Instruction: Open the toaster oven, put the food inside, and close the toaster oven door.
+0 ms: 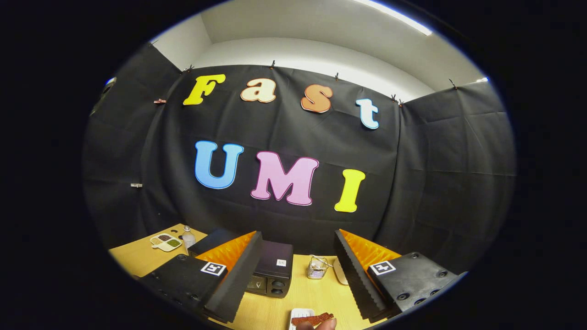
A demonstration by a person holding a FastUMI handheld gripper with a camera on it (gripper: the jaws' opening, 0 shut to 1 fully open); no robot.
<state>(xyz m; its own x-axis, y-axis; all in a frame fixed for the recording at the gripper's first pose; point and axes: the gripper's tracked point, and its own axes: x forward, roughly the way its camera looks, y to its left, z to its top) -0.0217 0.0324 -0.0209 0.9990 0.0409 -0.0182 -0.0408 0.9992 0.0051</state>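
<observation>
- Your fingers (293, 275) stand wide apart; bare worktop (275, 307) lies between them.
- The toaster oven (270, 268) blocks ahead-left, a wire basket (317, 267) just beside it.
- A person's fingertip (326, 324) and food (312, 319) sit nearest you.

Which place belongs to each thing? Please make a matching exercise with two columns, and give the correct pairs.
Things
1. toaster oven
2. wire basket
3. divided dish
4. food strip

Places
A. far off on the table, beside a small bottle
B. on a white plate near the fingers' base, a fingertip at it
C. beyond the open gripper, partly behind one finger
D. between the fingers, beside the oven

Pairs: 1-C, 2-D, 3-A, 4-B
</observation>
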